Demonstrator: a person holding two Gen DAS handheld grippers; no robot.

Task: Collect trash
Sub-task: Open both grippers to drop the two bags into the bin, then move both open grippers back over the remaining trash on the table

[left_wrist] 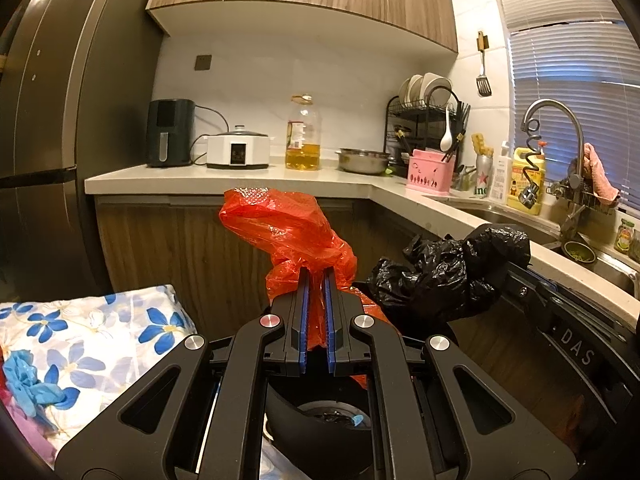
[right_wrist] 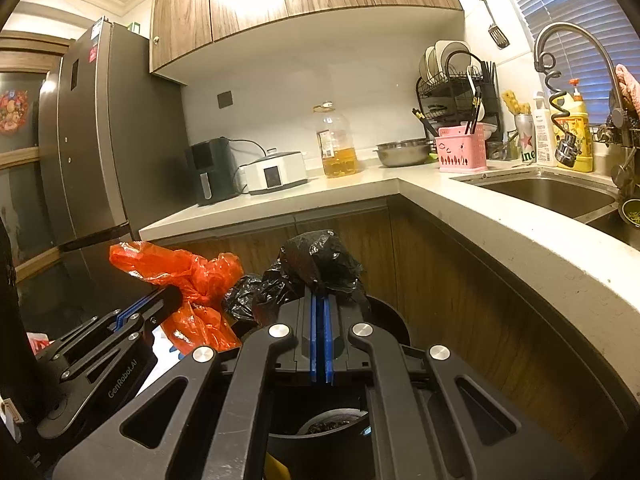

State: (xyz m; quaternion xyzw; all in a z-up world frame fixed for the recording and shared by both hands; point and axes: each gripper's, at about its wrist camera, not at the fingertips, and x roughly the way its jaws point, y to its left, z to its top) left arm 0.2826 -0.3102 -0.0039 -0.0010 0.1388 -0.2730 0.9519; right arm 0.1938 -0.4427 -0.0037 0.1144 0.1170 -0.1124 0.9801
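My left gripper [left_wrist: 317,274] is shut on a crumpled red plastic bag [left_wrist: 280,224], held up in front of the counter cabinets. The red bag also shows in the right wrist view [right_wrist: 192,276], with the left gripper [right_wrist: 170,294] at the lower left. My right gripper [right_wrist: 319,294] is shut on a crumpled black plastic bag [right_wrist: 320,260]. The black bag also shows in the left wrist view [left_wrist: 448,272], to the right of the red bag. A black trash bin [right_wrist: 384,312] stands below both grippers, its inside partly visible [left_wrist: 320,420].
An L-shaped counter [left_wrist: 224,178] carries an air fryer [left_wrist: 170,132], cooker [left_wrist: 238,148], oil bottle [left_wrist: 303,134], steel bowl [left_wrist: 364,160], dish rack [left_wrist: 428,120] and pink caddy [left_wrist: 430,172]. The sink [right_wrist: 548,192] and faucet [right_wrist: 576,60] are right. A fridge [right_wrist: 100,140] stands left. Floral cloth [left_wrist: 92,340] lies lower left.
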